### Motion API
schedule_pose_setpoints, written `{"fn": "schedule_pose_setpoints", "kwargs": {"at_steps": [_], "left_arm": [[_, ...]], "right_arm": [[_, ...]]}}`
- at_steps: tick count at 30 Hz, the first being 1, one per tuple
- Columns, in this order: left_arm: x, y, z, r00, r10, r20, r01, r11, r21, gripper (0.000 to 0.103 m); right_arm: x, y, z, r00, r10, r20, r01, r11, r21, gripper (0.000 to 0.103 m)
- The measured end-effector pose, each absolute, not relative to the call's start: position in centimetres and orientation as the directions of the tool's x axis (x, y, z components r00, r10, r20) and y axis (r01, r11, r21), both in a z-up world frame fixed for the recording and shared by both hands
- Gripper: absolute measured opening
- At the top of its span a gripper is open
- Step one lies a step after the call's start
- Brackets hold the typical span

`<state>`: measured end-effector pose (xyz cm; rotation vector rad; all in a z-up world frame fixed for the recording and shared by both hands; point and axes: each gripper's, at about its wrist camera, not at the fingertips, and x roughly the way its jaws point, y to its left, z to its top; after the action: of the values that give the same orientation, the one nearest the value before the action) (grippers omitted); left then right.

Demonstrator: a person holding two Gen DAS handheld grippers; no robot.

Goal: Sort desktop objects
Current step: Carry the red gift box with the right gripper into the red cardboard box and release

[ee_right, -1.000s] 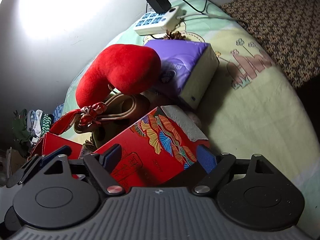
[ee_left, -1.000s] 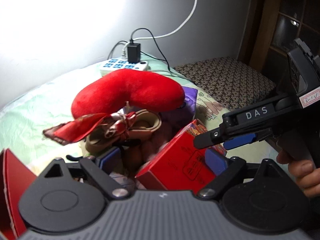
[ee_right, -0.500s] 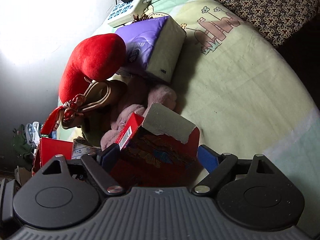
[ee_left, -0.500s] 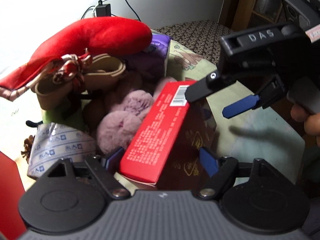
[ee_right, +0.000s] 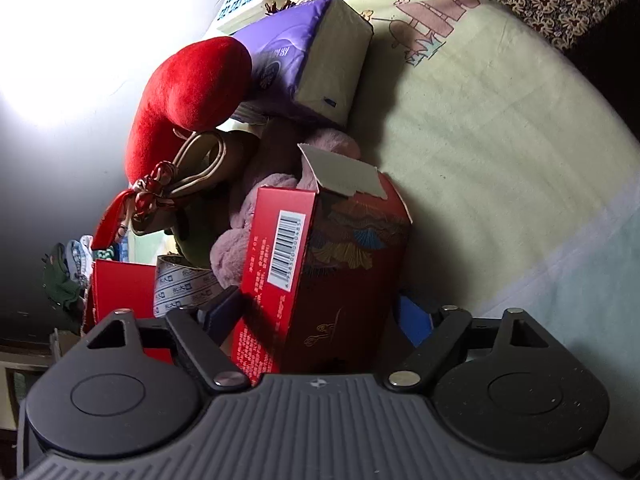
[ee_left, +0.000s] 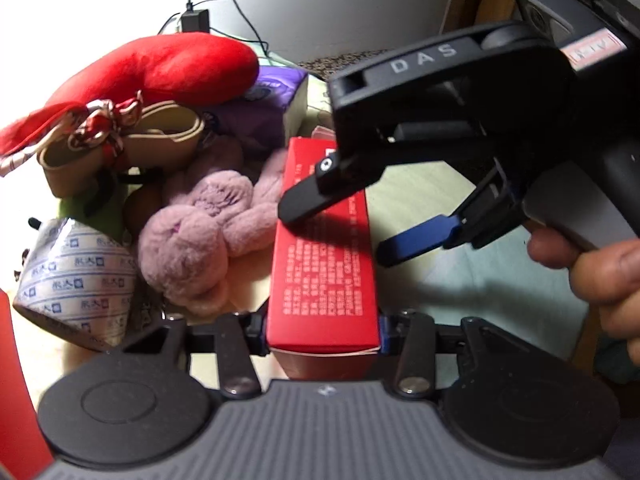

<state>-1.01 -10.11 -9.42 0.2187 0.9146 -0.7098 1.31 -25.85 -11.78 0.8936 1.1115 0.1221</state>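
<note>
Left tool [ee_left: 322, 328]: clenched on the near end of the red box [ee_left: 324, 256], carrying it clear of the clutter.
Red box: between both tools, above the bedsheet [ee_right: 500, 128], beside the pink plush [ee_left: 200, 236].
Right tool [ee_left: 332, 232]: released, its fingers straddling the box's far end, likely just letting go.

The left hand-held gripper [ee_left: 322, 330] is clamped on the near end of the red box [ee_left: 323, 256], one finger on each side. The right hand-held gripper [ee_left: 332, 232] hangs over the box's far half with fingers spread wide, the person's hand [ee_left: 600, 276] gripping its handle.
</note>
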Motion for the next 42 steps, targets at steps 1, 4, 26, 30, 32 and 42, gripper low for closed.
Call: {"fn": "schedule_pose_setpoints", "kwargs": {"at_steps": [1,4,26,30,32,42], "left_arm": [[-1.1,-10.0,-9.2,0.412,-0.471,-0.780,0.641,0.758,-0.119,0.044],[-1.3,-9.7,-8.4,0.441,-0.477,-0.760,0.627,0.770,-0.119,0.043],[-2.8,2.0,3.7,0.782,-0.331,-0.528,0.356,0.933,-0.057,0.043],[-3.9,7.3,5.4,0.827,-0.262,-0.498,0.286,0.958,-0.030,0.043],[-3.7,10.5,5.9,0.837,-0.228,-0.497,0.252,0.968,-0.019,0.043],[-1.2,23.3,1.3,0.767,-0.093,-0.635,0.129,0.992,0.011,0.044]], "right_arm": [[1.3,-25.9,-11.8,0.481,0.516,-0.709,0.330,0.643,0.692,0.065],[1.4,-25.3,-10.7,0.490,0.516,-0.703,0.289,0.664,0.689,0.058],[4.1,-12.4,2.8,0.553,0.677,-0.485,-0.221,0.680,0.699,0.035],[4.8,-7.2,3.7,0.523,0.714,-0.465,-0.290,0.663,0.691,0.035],[5.1,-4.6,4.2,0.507,0.731,-0.456,-0.323,0.652,0.686,0.035],[8.6,11.1,0.4,0.361,0.756,-0.546,-0.372,0.653,0.660,0.038]]}}
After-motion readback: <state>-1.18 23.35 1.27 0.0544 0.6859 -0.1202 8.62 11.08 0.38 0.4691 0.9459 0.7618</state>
